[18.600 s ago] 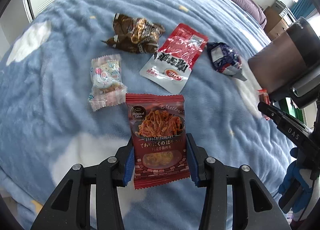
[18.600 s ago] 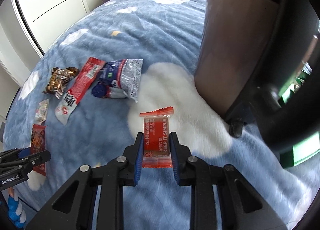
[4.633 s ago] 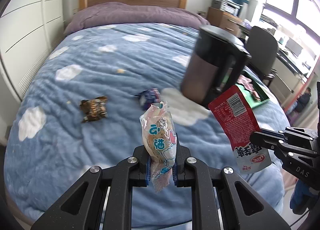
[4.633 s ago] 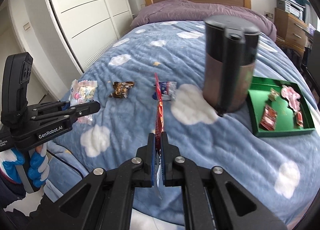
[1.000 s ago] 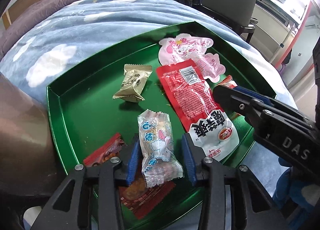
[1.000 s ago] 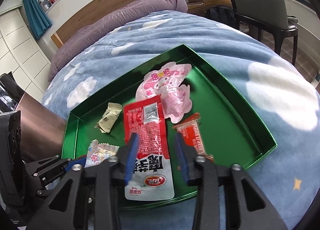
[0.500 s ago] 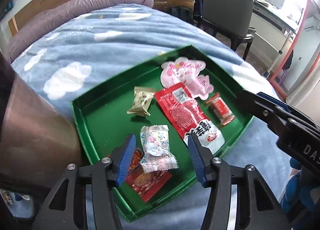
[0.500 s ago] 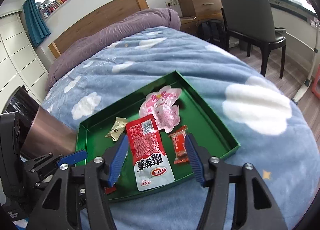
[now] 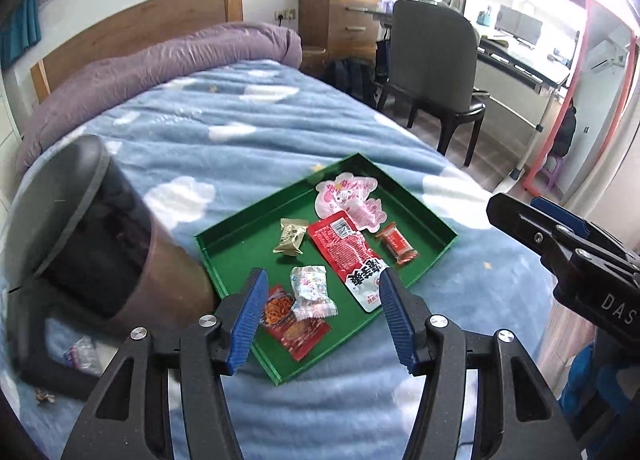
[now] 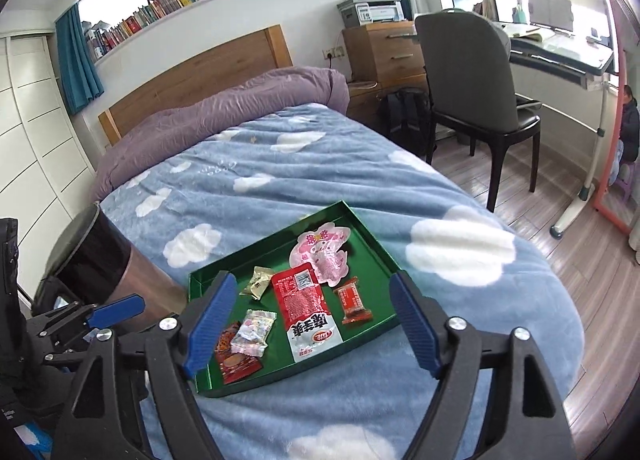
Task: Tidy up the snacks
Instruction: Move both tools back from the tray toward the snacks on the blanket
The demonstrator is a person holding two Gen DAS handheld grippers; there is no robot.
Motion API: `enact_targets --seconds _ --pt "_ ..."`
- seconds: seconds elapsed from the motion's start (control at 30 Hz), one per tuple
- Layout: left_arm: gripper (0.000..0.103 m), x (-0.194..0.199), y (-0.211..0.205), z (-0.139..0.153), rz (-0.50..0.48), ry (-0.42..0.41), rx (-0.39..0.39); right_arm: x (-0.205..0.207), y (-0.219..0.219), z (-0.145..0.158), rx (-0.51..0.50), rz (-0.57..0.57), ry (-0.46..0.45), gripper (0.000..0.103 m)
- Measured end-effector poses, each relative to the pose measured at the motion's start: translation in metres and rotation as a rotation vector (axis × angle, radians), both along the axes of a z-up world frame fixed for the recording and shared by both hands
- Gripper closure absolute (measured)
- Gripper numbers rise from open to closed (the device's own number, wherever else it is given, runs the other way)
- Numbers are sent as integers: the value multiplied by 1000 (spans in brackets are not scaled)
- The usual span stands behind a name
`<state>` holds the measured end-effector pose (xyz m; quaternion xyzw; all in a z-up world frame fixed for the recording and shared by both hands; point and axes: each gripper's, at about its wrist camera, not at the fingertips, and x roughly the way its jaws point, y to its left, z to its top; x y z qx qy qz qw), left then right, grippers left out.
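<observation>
A green tray (image 9: 248,244) (image 10: 276,256) lies on the blue cloud blanket and holds several snacks. Among them are a pink character pouch (image 9: 348,196), a long red pouch (image 9: 348,256) (image 10: 304,304), a pastel wrapped sweet (image 9: 310,292) (image 10: 254,330) and a red noodle-snack packet (image 9: 292,330). My left gripper (image 9: 321,280) hovers open above the tray's near end, nothing between its blue pads. My right gripper (image 10: 313,288) hangs wide open and empty above the tray too. Each gripper shows at the edge of the other's view: right gripper (image 9: 520,212), left gripper (image 10: 116,310).
A tall brown kettle with a black lid (image 9: 104,244) (image 10: 100,256) stands just left of the tray. A blue-white packet (image 9: 80,354) lies by its base. The bed's edge drops to a wooden floor on the right, where a grey chair (image 10: 468,80) stands.
Both grippers have risen and drawn back from the tray. The left jaws spread away from the pastel sweet, the right jaws from the long red pouch; both snacks stay in the tray.
</observation>
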<state>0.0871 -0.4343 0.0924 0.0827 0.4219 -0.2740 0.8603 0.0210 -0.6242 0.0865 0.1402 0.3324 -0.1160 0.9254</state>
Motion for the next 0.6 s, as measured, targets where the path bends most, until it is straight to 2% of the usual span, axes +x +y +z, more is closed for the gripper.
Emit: enact_targets --seconds 0.3,0.6 --pt "51 -41 51 37 48 -81 -12 -36 46 29 -56 44 -23 0" --pt "51 -59 97 58 99 -143 -21 -62 88 46 -63 99 -50 0"
